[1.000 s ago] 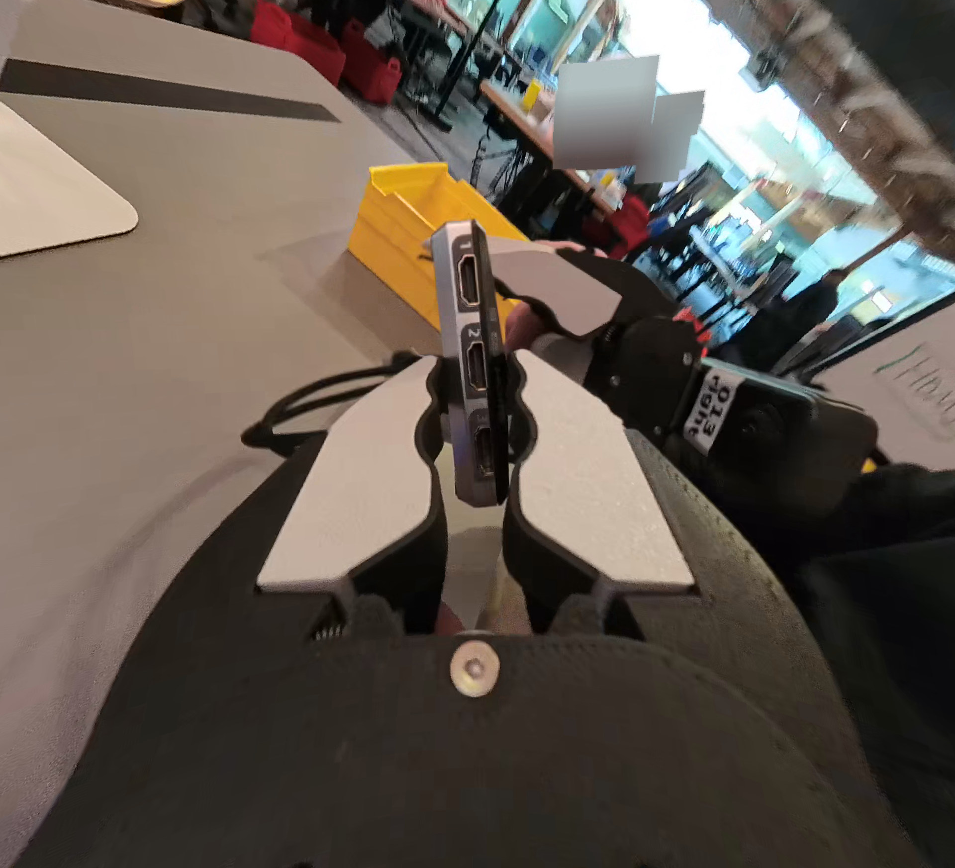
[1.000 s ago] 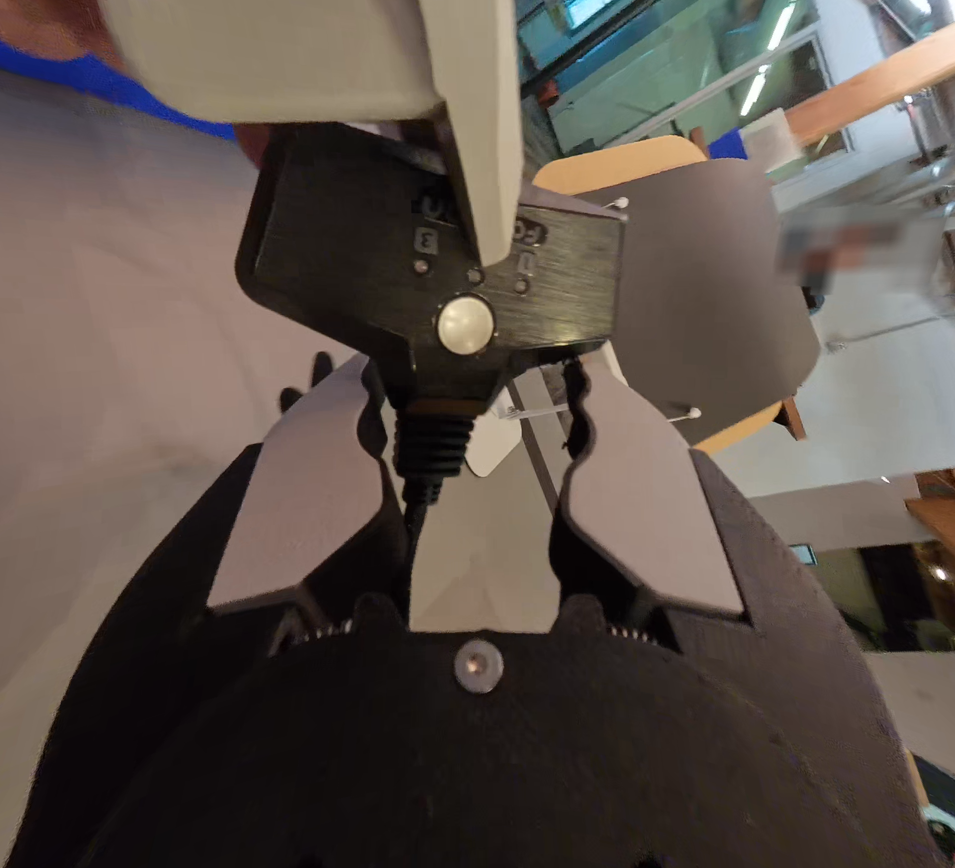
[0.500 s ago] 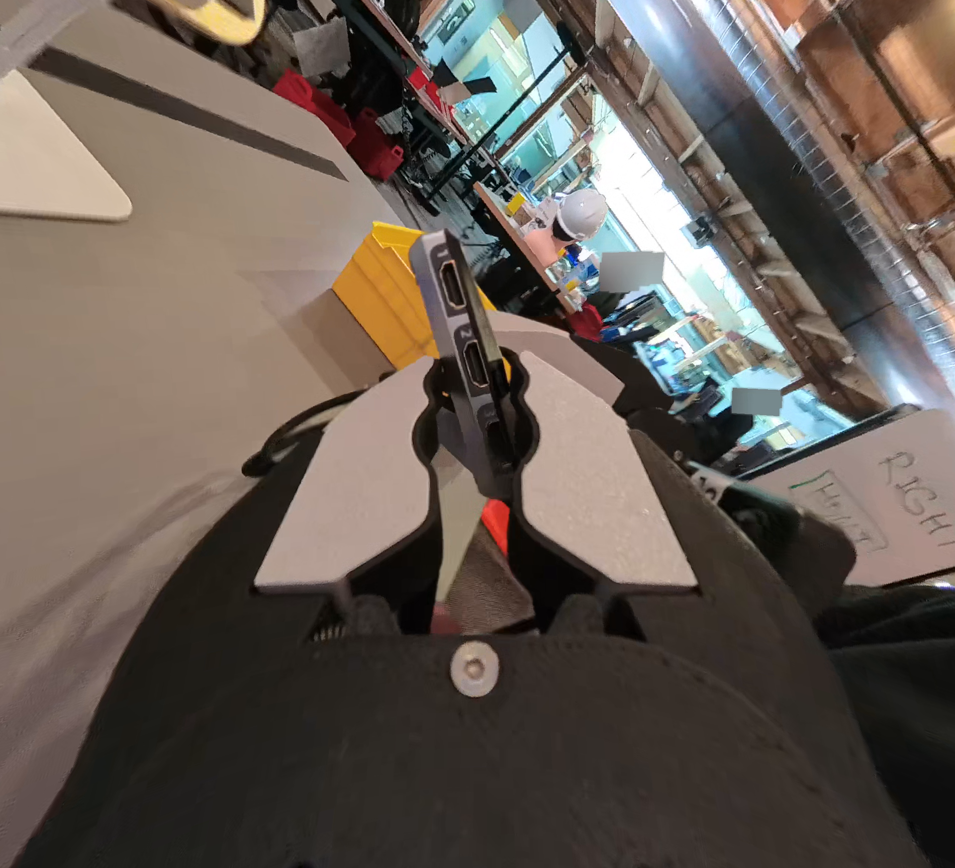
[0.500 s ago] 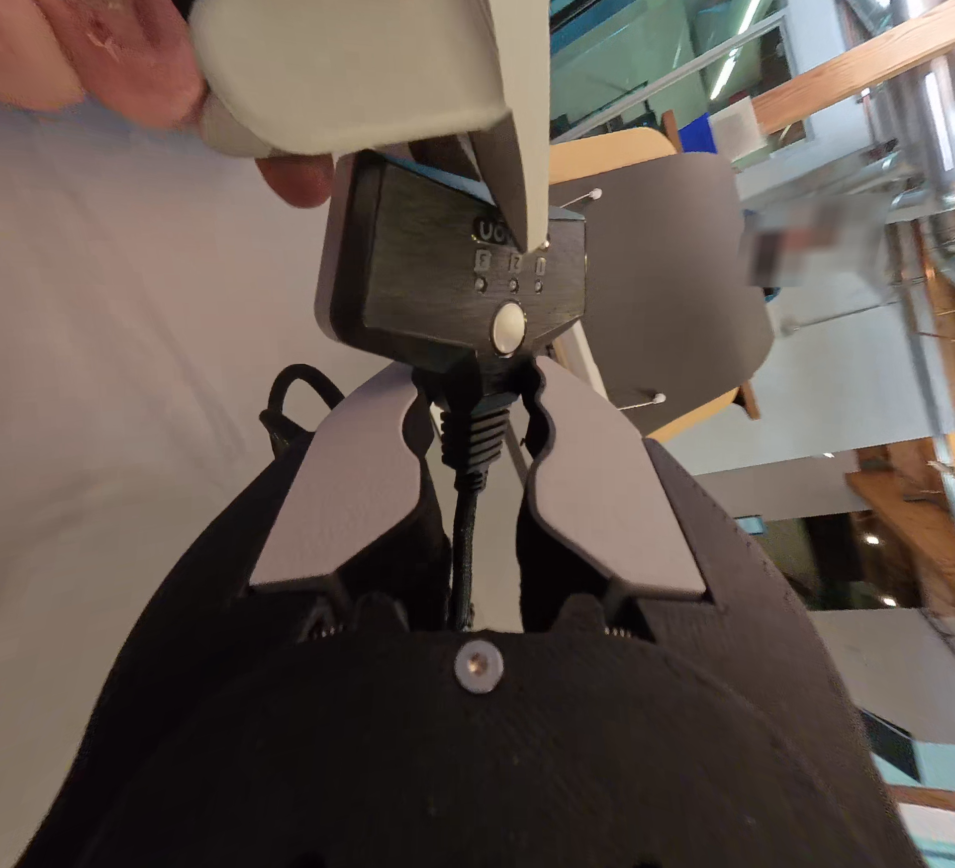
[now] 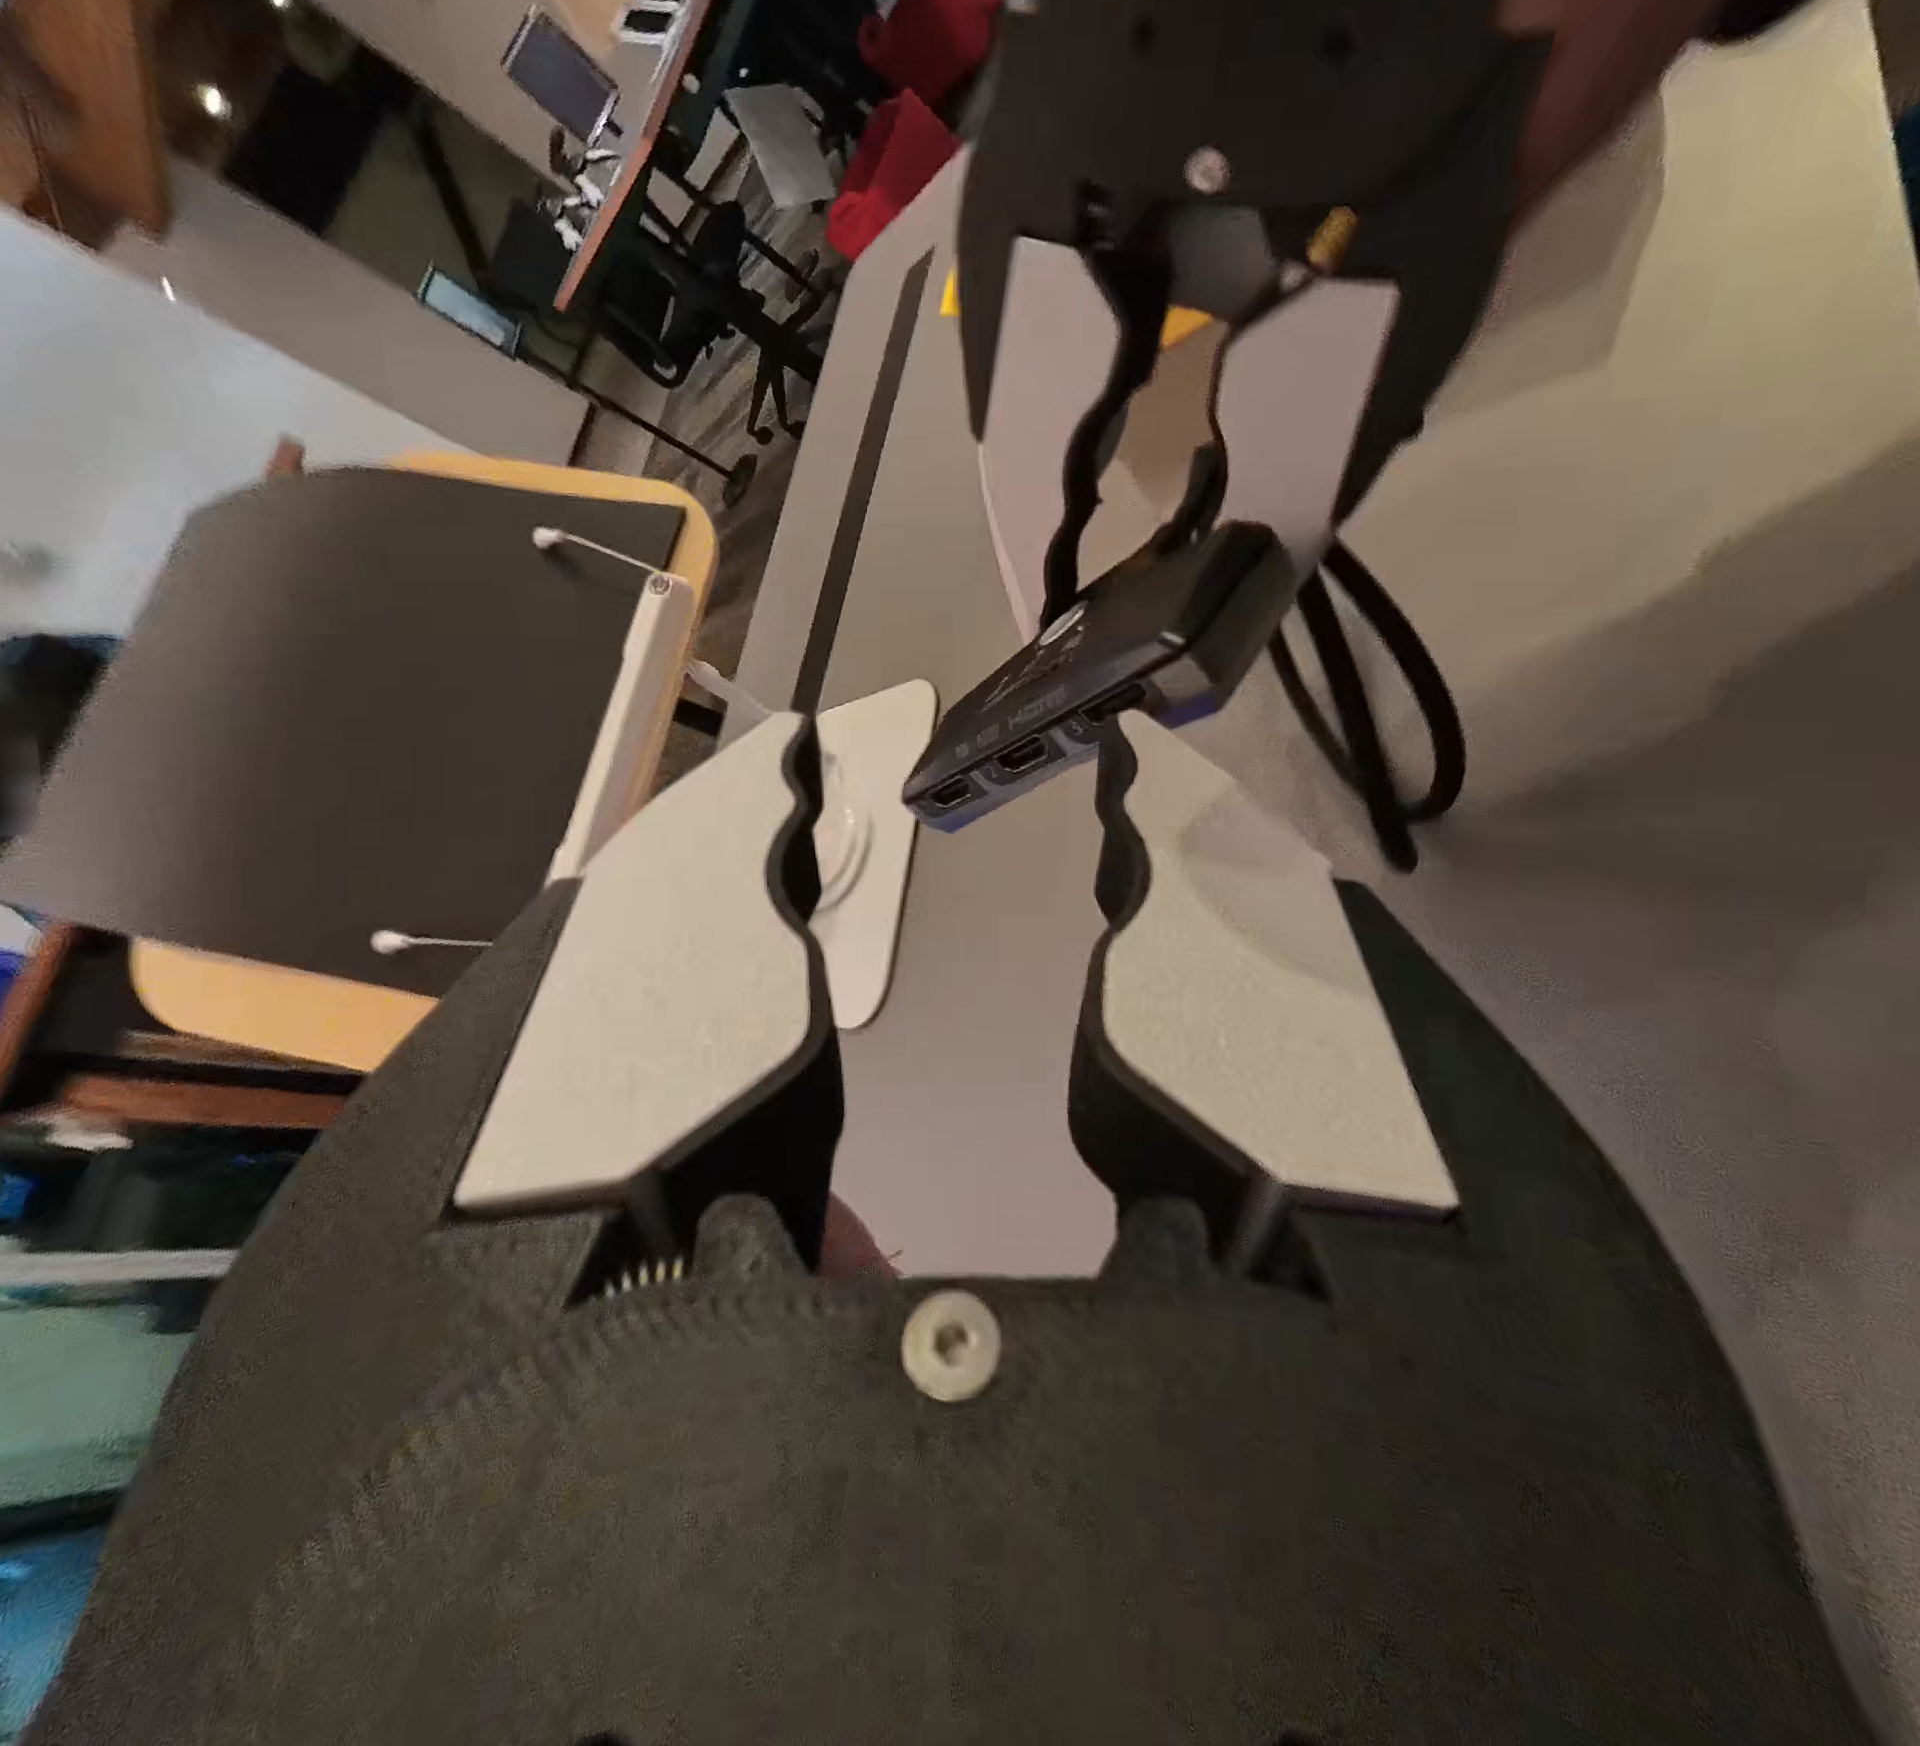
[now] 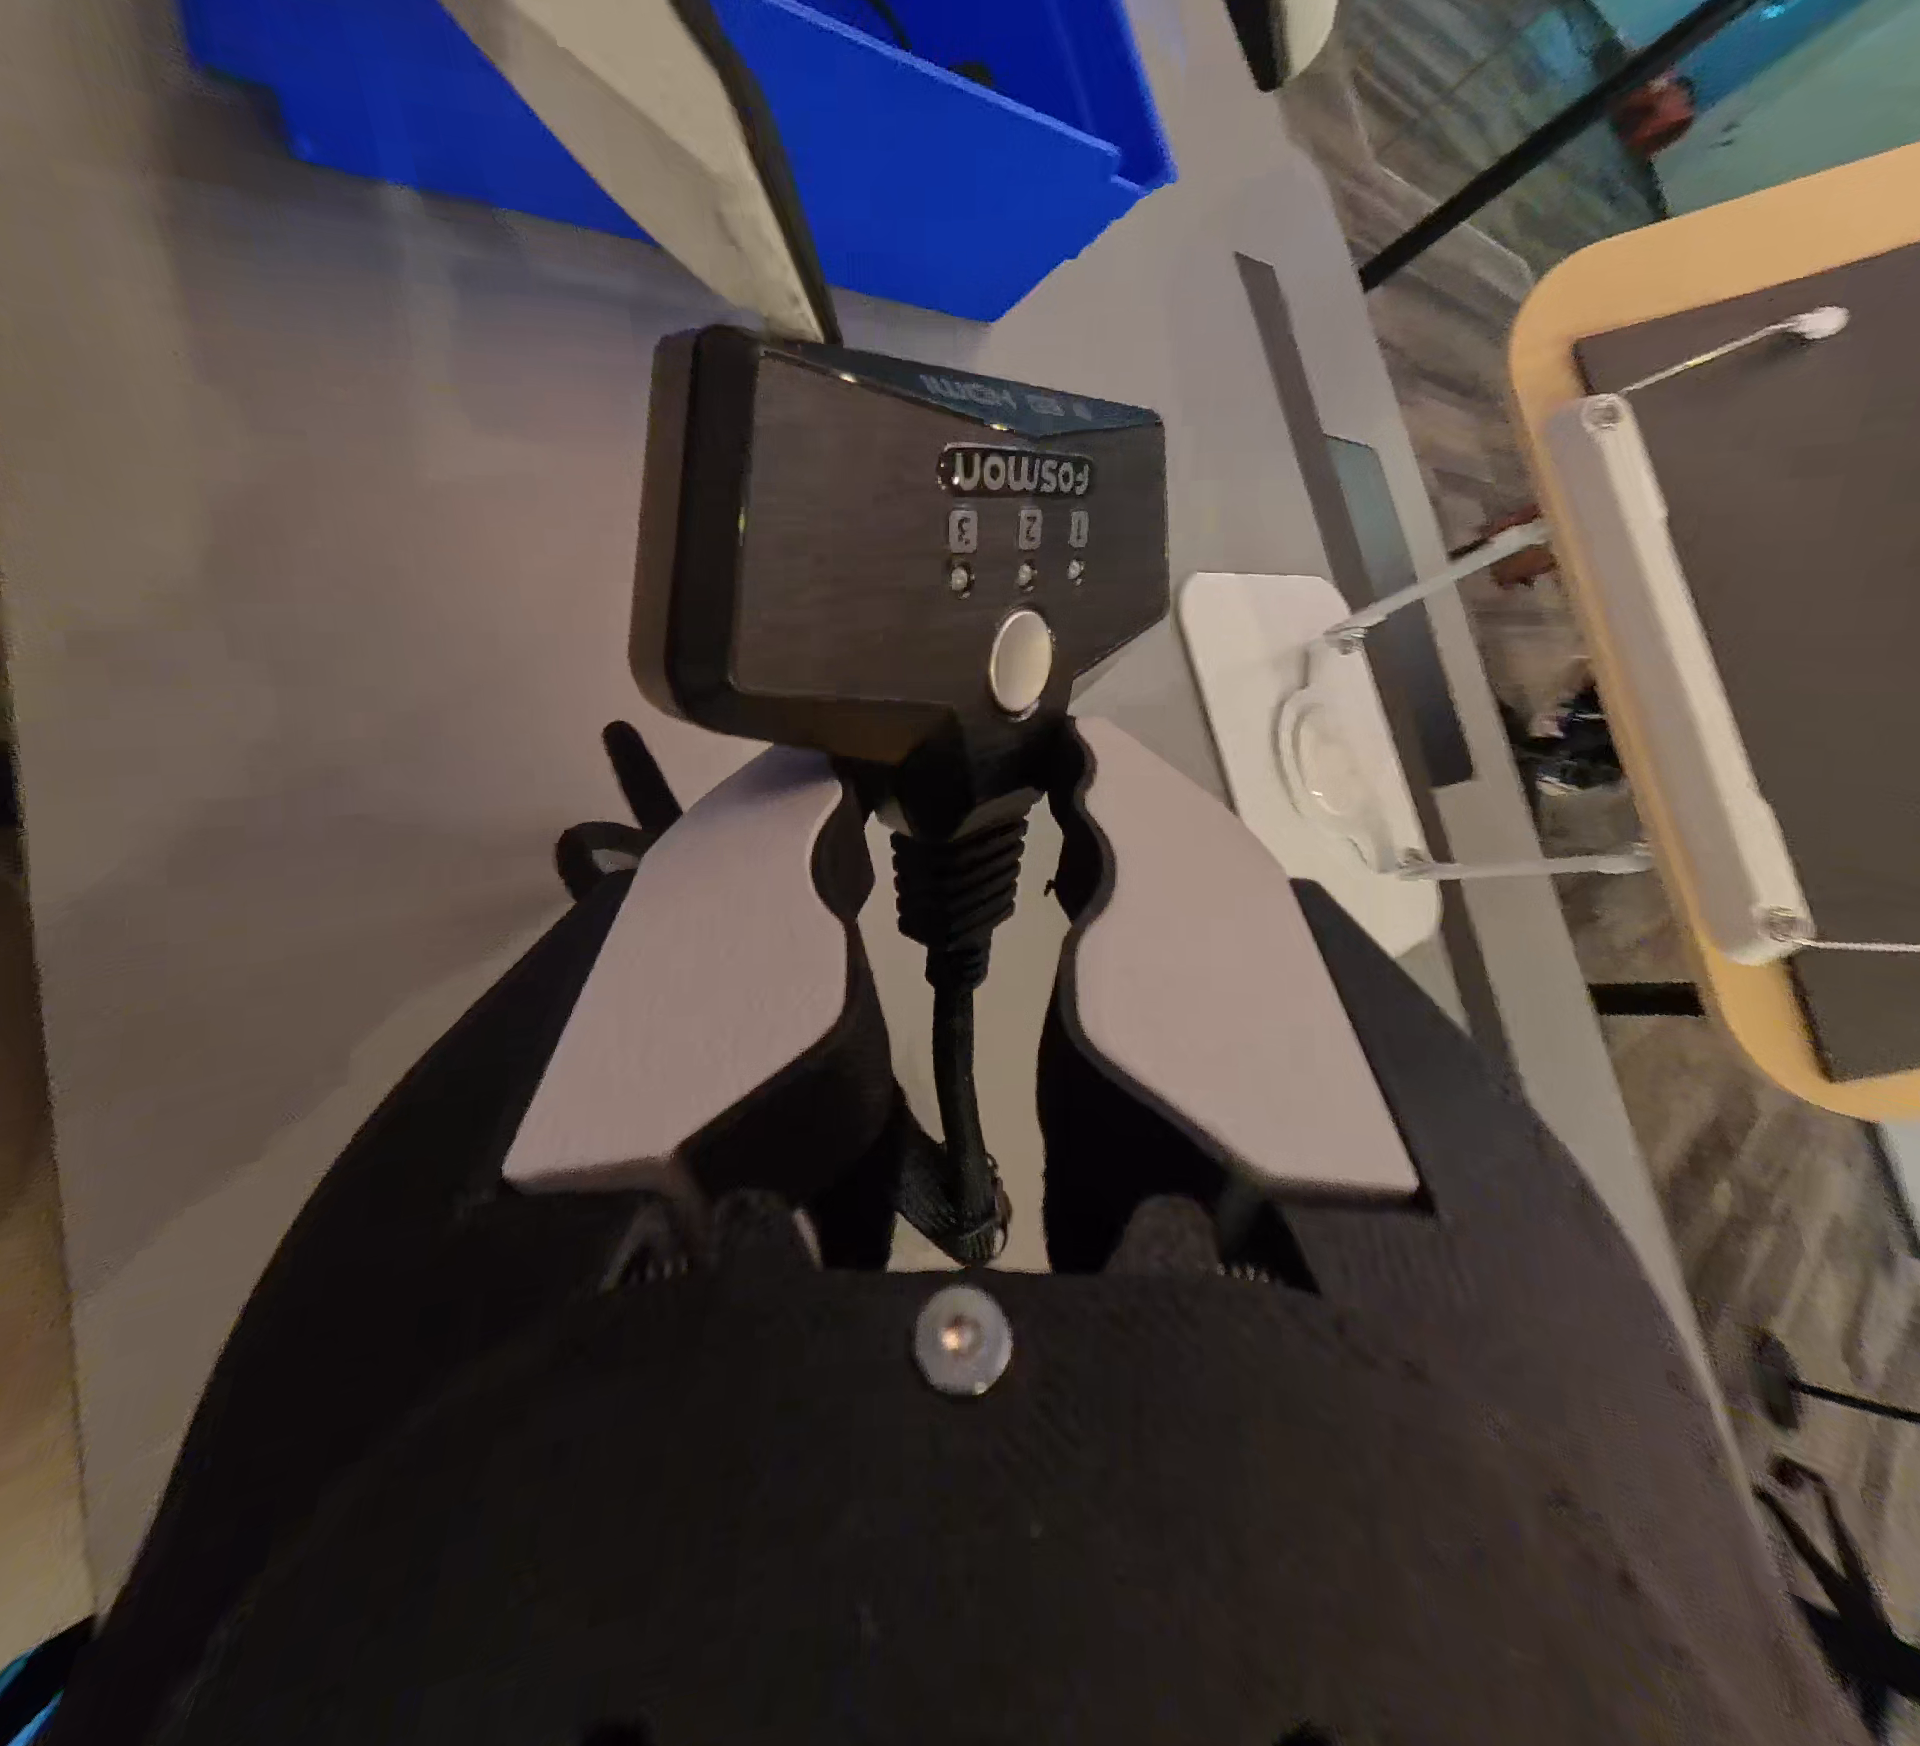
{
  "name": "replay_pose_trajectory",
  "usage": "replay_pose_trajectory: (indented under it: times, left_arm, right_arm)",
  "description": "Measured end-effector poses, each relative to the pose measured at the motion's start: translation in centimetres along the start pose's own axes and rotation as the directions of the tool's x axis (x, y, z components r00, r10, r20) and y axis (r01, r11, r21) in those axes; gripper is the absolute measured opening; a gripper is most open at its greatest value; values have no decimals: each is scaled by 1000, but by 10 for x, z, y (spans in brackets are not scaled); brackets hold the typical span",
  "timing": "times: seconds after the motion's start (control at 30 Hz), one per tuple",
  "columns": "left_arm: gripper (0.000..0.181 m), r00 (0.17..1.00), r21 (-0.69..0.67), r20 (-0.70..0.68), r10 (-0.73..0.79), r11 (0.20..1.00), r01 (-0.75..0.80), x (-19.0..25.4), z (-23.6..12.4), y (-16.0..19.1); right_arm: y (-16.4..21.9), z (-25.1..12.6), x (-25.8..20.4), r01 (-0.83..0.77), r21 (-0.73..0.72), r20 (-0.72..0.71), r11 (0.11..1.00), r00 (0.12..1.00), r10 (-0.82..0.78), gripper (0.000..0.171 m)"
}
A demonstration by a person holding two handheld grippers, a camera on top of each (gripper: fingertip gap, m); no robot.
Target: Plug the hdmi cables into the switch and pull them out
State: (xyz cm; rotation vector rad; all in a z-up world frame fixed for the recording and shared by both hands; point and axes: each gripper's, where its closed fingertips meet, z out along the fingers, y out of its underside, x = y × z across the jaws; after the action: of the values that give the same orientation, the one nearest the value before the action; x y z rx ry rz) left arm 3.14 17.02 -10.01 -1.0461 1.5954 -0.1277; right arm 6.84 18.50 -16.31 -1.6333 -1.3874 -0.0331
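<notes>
My left fingers (image 5: pixel 956 849) have let go and gape empty, the switch (image 6: pixel 899 543) now pinched at its cable neck by my right fingers (image 6: pixel 961 797) above the surface (image 6: pixel 312 501); I'd steady it, ports clear.

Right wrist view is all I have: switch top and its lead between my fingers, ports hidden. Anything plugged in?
Observer: No. The left wrist view shows the switch from the front, and all three ports are empty.
Operator: Left gripper holding a plug?
Observer: No. The left gripper is open and empty, with the ports facing it.
Operator: Any cable in reach?
Observer: A black cable loops behind the switch. No plug shows.
</notes>
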Motion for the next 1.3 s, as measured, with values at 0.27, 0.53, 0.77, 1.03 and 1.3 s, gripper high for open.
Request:
replay_pose_trajectory:
  times: [0.27, 0.53, 0.77, 1.03, 1.3]
  left_arm:
    - [53, 967, -86, -88, 237, 966, -245, 32, 8, 8]
    - [24, 987, -93, -39, 153, 983, -156, 32, 19, 11]
    - [22, 997, -12, -54, 55, 998, -55, 34, 19, 2]
    - [23, 997, 75, -72, 41, 997, -35, 35, 13, -7]
    - [22, 995, 143, -96, -7, 990, 21, 34, 7, -18]
  right_arm:
    - [-14, -3, -20, -1, 76, 140, 997, 990, -10, 31]
    - [-19, -4, -7, 81, 105, -27, 991, 997, -78, 44]
    - [-20, 0, -4, 200, 56, -148, 978, 971, -190, 26]
    - [-25, -7, -8, 201, 94, -108, 975, 976, -191, 24]
    - [-33, -8, -10, 169, 177, -90, 970, 984, -155, 27]
